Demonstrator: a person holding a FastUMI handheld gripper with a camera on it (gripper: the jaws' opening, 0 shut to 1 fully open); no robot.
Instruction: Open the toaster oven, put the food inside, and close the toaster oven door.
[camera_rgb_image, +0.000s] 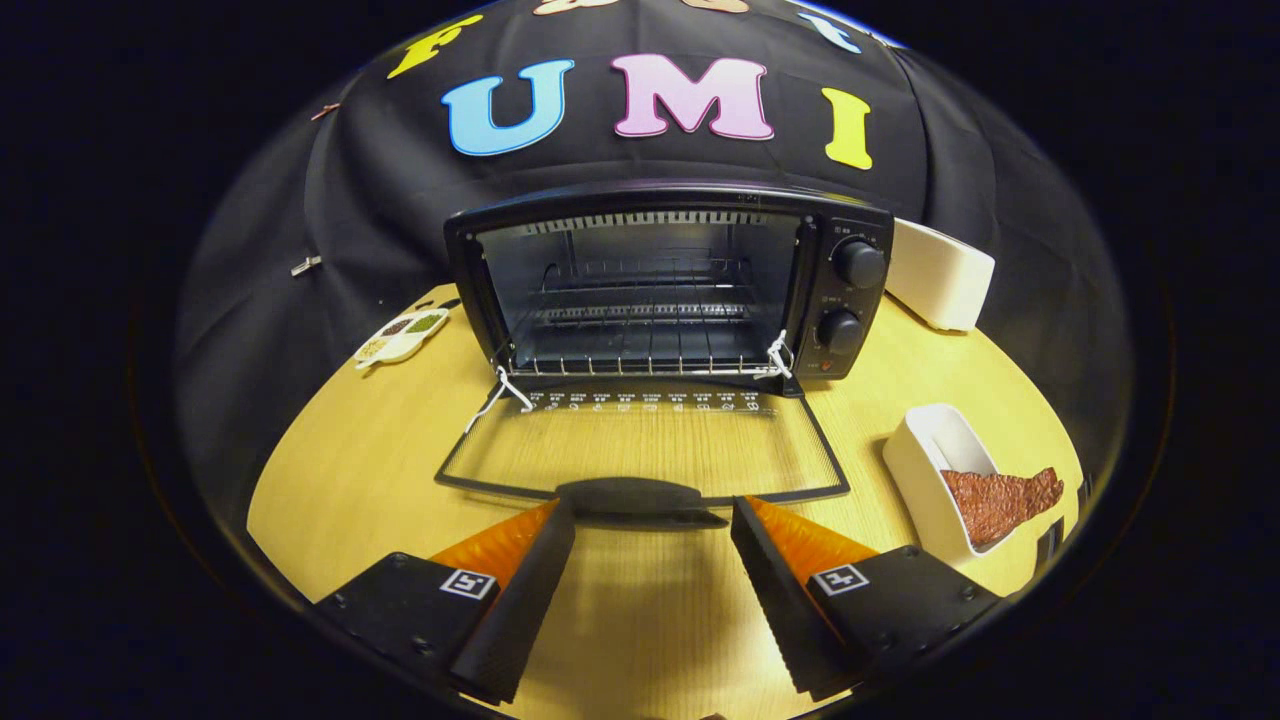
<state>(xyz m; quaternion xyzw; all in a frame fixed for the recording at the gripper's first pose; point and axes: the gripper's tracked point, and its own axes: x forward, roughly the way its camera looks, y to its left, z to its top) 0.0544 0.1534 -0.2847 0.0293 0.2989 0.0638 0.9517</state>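
My gripper (652, 520) has its fingers spread, pinching nothing, just short of the door handle (630, 495). The food (1000, 498) lies in a white tray (925, 450) at 2 o'clock; likely thin, stiff, light: pinch its raised edge.

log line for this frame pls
oven door: open flat | food: in white tray | gripper: open, at door handle

toaster oven (665, 285) mid-table | door (645, 445) ahead of tongs (652, 520) | food (1000, 500) right
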